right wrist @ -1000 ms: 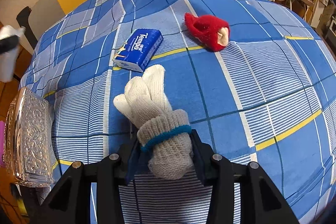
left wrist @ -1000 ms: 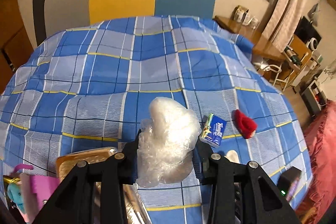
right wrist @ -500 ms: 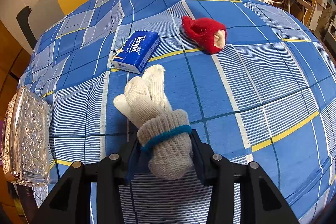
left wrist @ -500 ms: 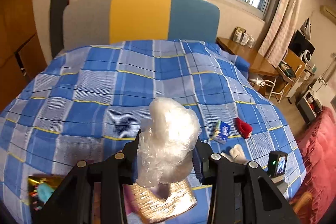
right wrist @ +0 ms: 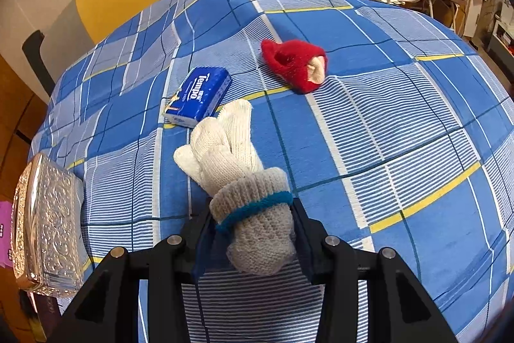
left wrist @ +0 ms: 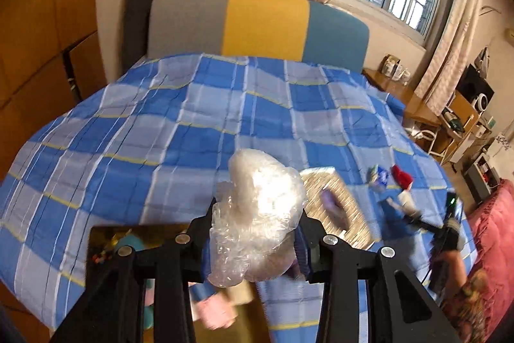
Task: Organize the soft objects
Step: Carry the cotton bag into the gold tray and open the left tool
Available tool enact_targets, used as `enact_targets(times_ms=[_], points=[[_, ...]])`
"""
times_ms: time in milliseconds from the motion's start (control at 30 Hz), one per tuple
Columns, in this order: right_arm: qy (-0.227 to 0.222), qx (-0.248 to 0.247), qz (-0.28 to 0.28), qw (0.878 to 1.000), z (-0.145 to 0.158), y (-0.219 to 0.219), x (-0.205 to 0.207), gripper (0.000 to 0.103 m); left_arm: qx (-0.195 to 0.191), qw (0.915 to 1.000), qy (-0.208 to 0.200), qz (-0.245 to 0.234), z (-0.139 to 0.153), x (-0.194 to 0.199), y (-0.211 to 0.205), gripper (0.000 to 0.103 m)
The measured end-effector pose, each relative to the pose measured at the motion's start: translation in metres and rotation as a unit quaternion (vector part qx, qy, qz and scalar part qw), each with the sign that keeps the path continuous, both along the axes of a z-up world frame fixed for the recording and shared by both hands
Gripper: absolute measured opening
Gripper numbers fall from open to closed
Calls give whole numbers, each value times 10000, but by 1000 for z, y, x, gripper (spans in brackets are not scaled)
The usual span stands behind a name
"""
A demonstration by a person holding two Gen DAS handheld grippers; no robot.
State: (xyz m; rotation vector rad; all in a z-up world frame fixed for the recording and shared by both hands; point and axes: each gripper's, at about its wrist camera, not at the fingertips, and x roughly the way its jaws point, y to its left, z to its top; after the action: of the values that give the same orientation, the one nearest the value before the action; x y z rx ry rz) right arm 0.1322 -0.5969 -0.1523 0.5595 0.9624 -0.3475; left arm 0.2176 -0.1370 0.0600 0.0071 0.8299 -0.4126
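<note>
The left claw (left wrist: 257, 241) squeezes a crinkly plastic bag (left wrist: 257, 214) above the bed (left wrist: 160, 134). The right claw (right wrist: 250, 243) grips a white glove (right wrist: 237, 176), just beside the blue tissue pack (right wrist: 199, 95) on the bed.

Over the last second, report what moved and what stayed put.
The left gripper, fingers clamped on the crumpled clear plastic bag, swung across the blue checked bedspread: the embossed silver box now lies to its right. The right gripper kept still, holding the white knitted gloves; blue tissue pack and red knitted piece unmoved.
</note>
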Motion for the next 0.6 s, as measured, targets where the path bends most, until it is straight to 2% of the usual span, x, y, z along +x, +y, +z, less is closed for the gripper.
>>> enact_targets(times_ms=[167,300,600], points=[[-2,9,-79,10000,-2,-1,0,44,167,9996,135,167,-34,-17,40,40],[3,-44,-99,9999,-1,-1,1,44,-20,9982,550,244,-68,-31,76,41],[-58,-140,-144,9998,2,-2,-1,44,580,9871,1369,594,-146,-60,145,41]])
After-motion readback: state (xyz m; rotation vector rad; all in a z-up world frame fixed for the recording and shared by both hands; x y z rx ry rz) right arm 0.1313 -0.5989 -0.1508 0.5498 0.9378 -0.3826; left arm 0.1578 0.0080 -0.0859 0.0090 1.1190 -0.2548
